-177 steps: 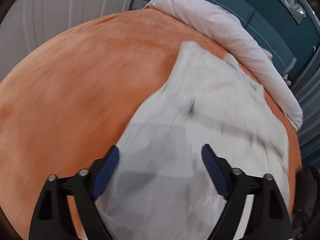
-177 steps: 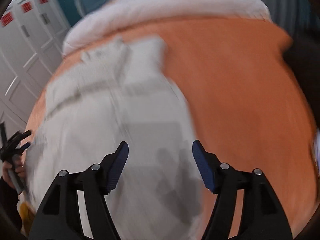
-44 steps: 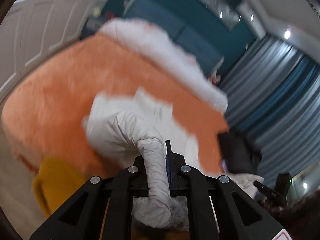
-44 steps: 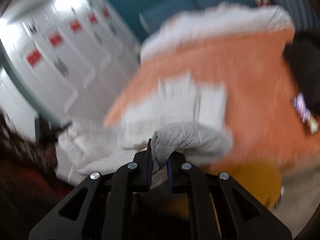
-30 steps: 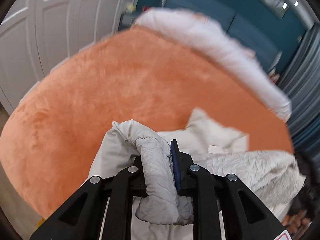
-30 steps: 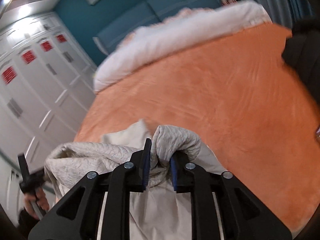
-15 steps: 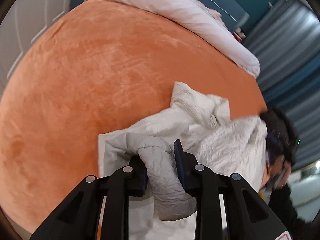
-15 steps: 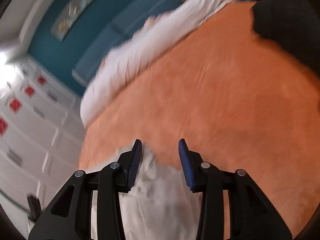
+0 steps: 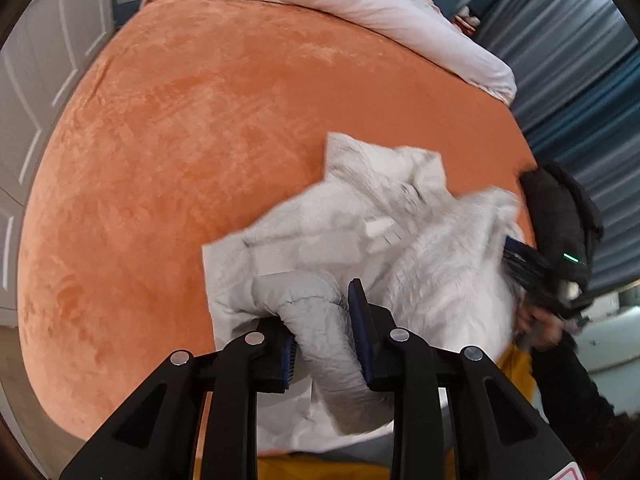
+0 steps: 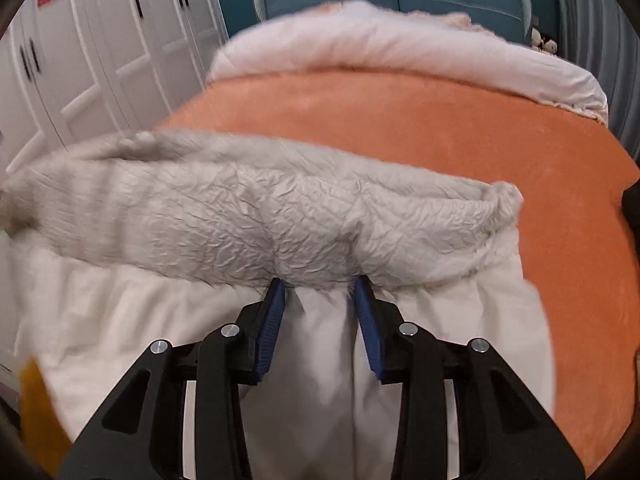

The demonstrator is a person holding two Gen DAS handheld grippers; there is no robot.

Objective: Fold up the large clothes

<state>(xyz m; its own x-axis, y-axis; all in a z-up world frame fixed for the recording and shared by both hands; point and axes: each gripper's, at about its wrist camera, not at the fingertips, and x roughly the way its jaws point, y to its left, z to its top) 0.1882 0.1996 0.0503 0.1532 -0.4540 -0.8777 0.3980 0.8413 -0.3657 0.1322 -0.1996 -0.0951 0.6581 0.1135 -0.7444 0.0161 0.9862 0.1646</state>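
We hold the jacket (image 9: 360, 240) at the near edge of the bed (image 9: 180, 120). Our left gripper (image 9: 326, 334) pinches a thick roll; our right gripper (image 10: 320, 312) seems half spread, perhaps touching the fold, which runs crosswise before it.

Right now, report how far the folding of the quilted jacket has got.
Done: the pale grey quilted jacket lies on the orange plush bedspread, one edge doubled over. In hand: the left claw pinches a roll of it; the right claw is open at the fold. Left: flatten the crumpled heap and finish folding.
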